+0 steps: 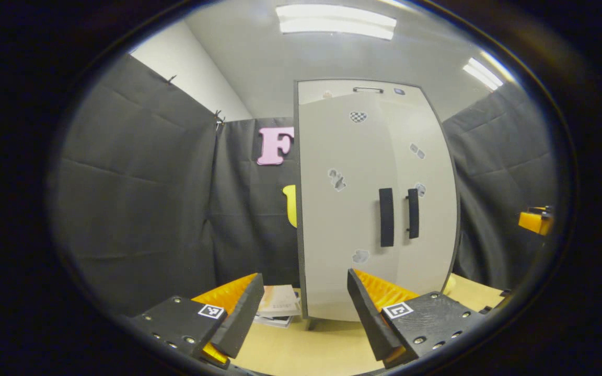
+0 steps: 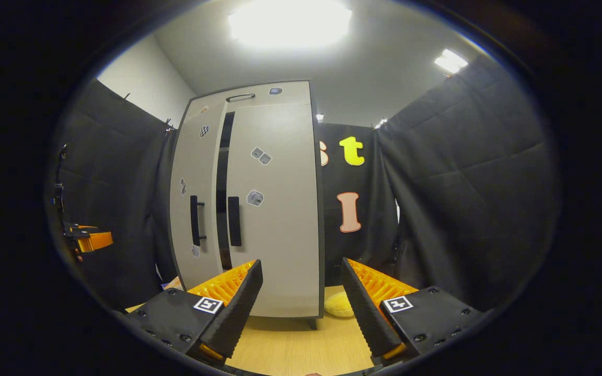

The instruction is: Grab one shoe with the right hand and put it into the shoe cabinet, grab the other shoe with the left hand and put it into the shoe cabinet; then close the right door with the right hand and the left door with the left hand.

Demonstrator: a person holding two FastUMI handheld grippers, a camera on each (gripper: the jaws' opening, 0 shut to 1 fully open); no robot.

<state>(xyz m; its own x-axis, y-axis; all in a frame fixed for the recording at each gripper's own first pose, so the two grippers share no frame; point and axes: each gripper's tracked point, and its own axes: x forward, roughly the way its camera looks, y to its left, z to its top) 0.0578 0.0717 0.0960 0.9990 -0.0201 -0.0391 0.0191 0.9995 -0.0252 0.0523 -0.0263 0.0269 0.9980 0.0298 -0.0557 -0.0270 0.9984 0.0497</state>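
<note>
The pale grey shoe cabinet [image 1: 353,209] stands upright on the wooden table, with two black vertical handles [image 1: 386,216] near its middle. In the right gripper view the cabinet [image 2: 275,209] shows a narrow dark gap [image 2: 222,183] between its doors; the left door [image 2: 188,172] stands slightly ajar, the right door [image 2: 275,172] looks flush. My left gripper [image 1: 303,308] is open, empty and short of the cabinet front. My right gripper [image 2: 301,300] is open too, holds nothing, and points at the cabinet's right edge. Each gripper also appears far off in the other's view: [image 1: 536,220], [image 2: 89,239].
A small stack of books [image 1: 278,305] lies on the table [image 1: 311,350] left of the cabinet's foot. A soft yellow object [image 2: 338,304] rests by the cabinet's right foot. Black cloth walls close in on both sides and behind.
</note>
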